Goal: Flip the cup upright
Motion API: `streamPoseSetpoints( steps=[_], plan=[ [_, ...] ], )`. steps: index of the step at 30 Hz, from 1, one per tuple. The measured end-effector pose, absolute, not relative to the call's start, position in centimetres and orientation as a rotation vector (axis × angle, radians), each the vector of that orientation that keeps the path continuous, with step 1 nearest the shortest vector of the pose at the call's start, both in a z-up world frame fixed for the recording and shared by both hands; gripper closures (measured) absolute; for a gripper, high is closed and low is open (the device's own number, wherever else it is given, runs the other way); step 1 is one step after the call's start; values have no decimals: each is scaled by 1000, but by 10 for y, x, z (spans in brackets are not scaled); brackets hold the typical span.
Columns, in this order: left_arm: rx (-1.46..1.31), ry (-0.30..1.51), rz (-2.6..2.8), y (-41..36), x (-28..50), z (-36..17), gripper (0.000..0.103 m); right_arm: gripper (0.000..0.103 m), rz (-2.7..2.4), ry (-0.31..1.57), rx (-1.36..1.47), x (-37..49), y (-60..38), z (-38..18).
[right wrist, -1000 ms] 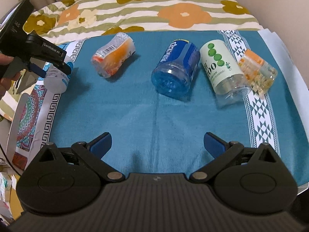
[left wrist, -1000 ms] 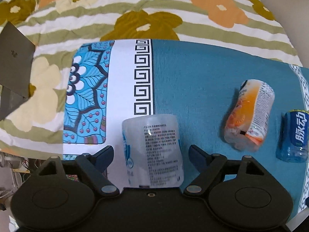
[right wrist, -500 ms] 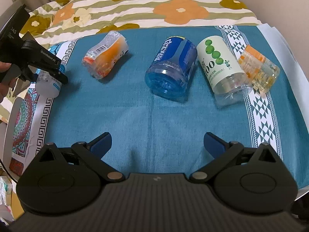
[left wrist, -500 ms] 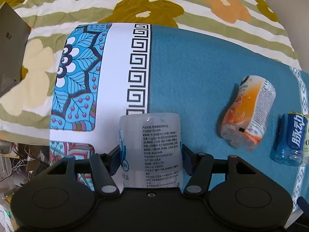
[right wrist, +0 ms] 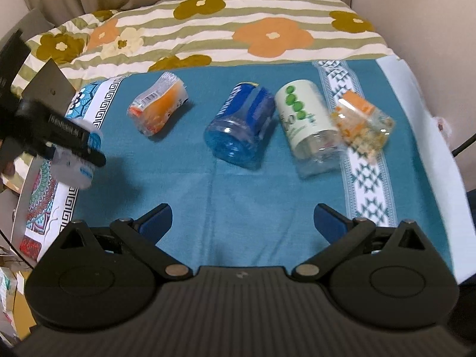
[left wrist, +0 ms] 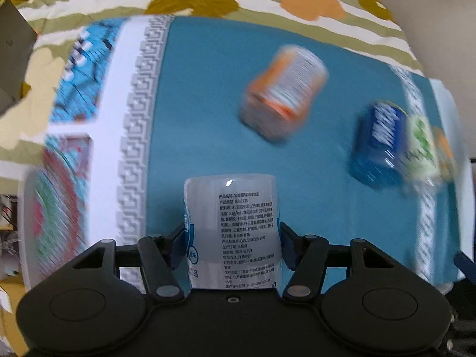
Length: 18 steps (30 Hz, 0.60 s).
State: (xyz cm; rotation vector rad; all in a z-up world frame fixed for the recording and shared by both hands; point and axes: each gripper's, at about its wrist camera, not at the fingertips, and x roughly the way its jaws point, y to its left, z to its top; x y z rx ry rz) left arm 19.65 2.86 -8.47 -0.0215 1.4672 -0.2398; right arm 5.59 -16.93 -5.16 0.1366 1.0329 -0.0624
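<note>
The jaws of the left gripper [left wrist: 232, 235], spread around the white cup [left wrist: 232, 232] a second ago, now pinch its sides and carry it off the cloth [right wrist: 267, 190] on the bed, at the cloth's left end, so the grasp is made and the turn upright can begin; the right gripper [right wrist: 242, 223] hangs with jaws spread, holding nothing. The orange cup [right wrist: 157, 108], blue cup [right wrist: 241, 125], green-dot cup [right wrist: 306, 119] and clear cup [right wrist: 363, 125] lie on their sides, all seemingly empty.
</note>
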Motion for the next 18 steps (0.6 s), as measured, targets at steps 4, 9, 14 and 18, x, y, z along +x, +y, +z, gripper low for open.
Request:
streamPoseSetpoints(
  steps=[4, 9, 14, 18],
  plan=[
    [-38, 1464, -256, -3, 162, -88, 38, 0, -54, 1030, 123, 44, -187, -46],
    [-23, 1452, -271, -46, 135, -96, 38, 0, -42, 1030, 121, 32, -211, -48],
    [37, 1427, -280, -85, 124, -110, 38, 0, -32, 1042, 120, 24, -235, -55],
    [46, 1431, -274, -102, 123, -124, 37, 0, -39, 1051, 115, 20, -252, -61]
  ],
)
